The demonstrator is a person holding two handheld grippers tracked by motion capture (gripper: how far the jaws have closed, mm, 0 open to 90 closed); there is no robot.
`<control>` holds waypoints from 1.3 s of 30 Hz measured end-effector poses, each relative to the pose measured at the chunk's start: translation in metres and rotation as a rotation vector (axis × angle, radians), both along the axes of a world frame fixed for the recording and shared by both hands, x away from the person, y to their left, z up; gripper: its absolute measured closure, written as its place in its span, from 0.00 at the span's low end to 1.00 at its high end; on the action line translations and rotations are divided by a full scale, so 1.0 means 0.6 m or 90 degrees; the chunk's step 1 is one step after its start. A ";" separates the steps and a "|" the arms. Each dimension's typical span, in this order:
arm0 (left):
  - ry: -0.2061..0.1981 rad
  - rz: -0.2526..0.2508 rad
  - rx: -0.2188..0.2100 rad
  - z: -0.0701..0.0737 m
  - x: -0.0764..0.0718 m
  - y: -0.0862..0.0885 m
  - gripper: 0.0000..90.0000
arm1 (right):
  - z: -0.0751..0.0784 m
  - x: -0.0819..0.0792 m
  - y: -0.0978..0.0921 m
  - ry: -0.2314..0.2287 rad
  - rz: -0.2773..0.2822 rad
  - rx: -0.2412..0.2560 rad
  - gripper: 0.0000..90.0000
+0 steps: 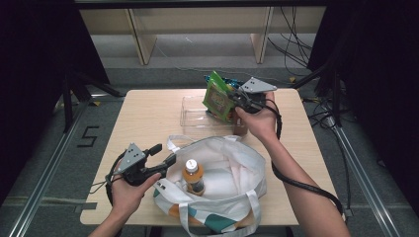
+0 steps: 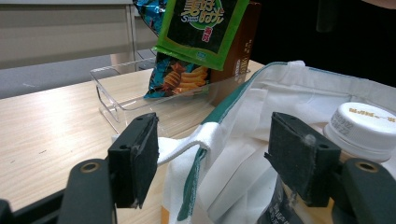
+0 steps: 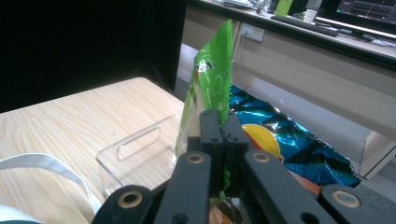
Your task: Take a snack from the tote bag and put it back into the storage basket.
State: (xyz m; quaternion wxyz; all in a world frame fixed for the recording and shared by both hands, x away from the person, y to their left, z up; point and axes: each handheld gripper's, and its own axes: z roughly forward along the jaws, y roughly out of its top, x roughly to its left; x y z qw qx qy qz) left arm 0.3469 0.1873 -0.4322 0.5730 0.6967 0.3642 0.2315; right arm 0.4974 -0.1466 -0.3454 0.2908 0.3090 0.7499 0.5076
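In the high view the right tongs [image 1: 236, 98] sit in the upper middle of the frame, pinched shut on the edge of a green packet [image 1: 218, 96], which hangs clear of the counter [image 1: 143, 118] over the far end of a clear tray [image 1: 193, 114]. The right gripper view shows the same grip from behind: the two black jaws rise from the bottom centre pressed together on the green packet [image 3: 212, 79], whose crimped edge stands upright above them, with a blue foil bag [image 3: 285, 140] lying behind it toward the right and the tray [image 3: 135, 149] at lower left. The left tongs [image 1: 164, 154] lie in the lower left of the high view, spread wide, with their tips at the near left rim of a white bag [image 1: 232, 168] that fills the lower middle of the frame. A bottle [image 1: 193, 175] with a white cap stands upright inside the bag. In the left gripper view the open jaws frame the bag's rim and strap [image 2: 205, 140], the bottle's cap [image 2: 366, 121] shows at the right edge, and the green packet [image 2: 205, 23] hangs at the top centre above the tray [image 2: 140, 93], in front of a brown box [image 2: 238, 56].
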 end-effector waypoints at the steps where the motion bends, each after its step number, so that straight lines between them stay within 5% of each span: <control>1: 0.000 0.000 0.000 0.000 0.000 0.000 0.37 | 0.000 0.004 -0.001 -0.016 0.002 -0.015 1.00; 8: 0.001 0.000 -0.001 0.000 0.000 0.001 0.37 | -0.007 0.008 0.003 -0.005 0.000 -0.012 1.00; 25: 0.002 0.000 -0.002 0.000 0.000 0.001 0.37 | -0.020 0.014 0.014 -0.039 -0.004 -0.054 1.00; 39: 0.001 -0.004 0.000 0.000 -0.001 -0.002 0.37 | -0.028 0.014 0.018 -0.025 -0.002 -0.067 1.00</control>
